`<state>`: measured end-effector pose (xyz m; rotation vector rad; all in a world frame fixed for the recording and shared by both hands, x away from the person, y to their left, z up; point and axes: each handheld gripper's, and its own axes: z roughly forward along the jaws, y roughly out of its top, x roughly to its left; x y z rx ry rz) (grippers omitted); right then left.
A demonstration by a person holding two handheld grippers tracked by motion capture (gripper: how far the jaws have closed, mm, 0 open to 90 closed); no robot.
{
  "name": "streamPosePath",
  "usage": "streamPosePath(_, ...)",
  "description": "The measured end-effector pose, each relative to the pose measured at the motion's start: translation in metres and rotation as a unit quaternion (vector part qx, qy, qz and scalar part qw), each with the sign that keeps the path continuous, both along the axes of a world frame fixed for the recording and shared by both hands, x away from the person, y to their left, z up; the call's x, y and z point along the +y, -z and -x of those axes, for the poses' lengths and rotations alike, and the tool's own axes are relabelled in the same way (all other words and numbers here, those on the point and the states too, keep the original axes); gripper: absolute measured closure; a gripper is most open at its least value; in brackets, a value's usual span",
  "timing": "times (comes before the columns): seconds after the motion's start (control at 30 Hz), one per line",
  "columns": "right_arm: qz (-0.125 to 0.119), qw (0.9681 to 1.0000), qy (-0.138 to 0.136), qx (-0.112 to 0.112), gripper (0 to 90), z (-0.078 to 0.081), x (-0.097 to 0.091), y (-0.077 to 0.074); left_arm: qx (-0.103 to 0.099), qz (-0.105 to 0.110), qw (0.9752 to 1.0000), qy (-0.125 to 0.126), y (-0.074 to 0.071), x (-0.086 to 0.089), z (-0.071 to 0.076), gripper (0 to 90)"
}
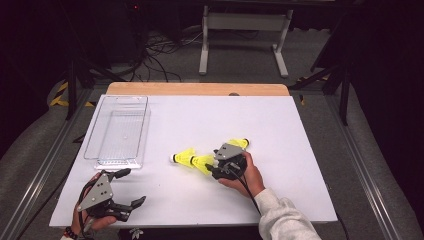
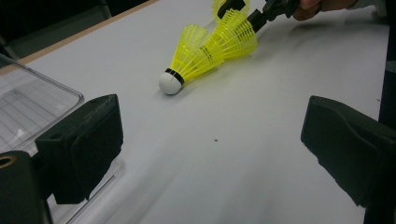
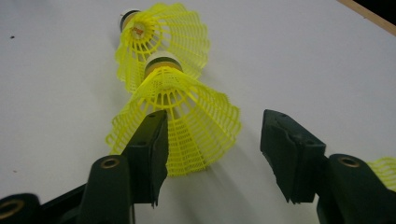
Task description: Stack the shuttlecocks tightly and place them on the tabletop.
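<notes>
The right gripper (image 3: 212,154) has its jaws half wide around the near yellow plastic shuttlecock (image 3: 180,119), one jaw touching its skirt, the other apart. It lies at the table's (image 1: 300,150) middle, its nose tucked into a second yellow shuttlecock (image 3: 159,35) at 12 o'clock. To grab well, squeeze the skirt softly. The left gripper (image 2: 212,144) waits, jaws wide, nothing inside, with the clear plastic bin (image 1: 120,127) at 12 o'clock.
</notes>
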<state>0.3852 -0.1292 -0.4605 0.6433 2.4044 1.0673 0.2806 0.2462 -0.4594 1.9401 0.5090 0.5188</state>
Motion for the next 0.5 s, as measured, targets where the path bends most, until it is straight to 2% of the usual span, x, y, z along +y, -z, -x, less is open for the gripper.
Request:
streamPosePath(0.07, 0.002, 1.0000, 0.006, -0.001, 40.5, 0.001, -0.001, -0.001, 0.000, -0.002, 1.0000, -0.001, 0.000, 0.000, 0.000, 6.5)
streamPosePath(0.27, -0.010, 0.9999, 0.000, 0.005, 43.2, 0.009, -0.008, -0.009, -0.002, -0.006, 1.0000, 0.001, -0.001, 0.000, 0.001, 6.6)
streamPosePath(0.4, -0.024, 0.9991, -0.020, 0.028, 46.7, 0.018, -0.013, -0.013, -0.002, -0.004, 1.0000, 0.001, -0.001, 0.000, 0.001, 6.6)
streamPosePath(0.5, -0.020, 0.9982, -0.036, 0.042, 48.4, 0.023, -0.010, -0.011, -0.002, -0.002, 1.0000, 0.002, -0.001, -0.001, 0.000, 6.6)
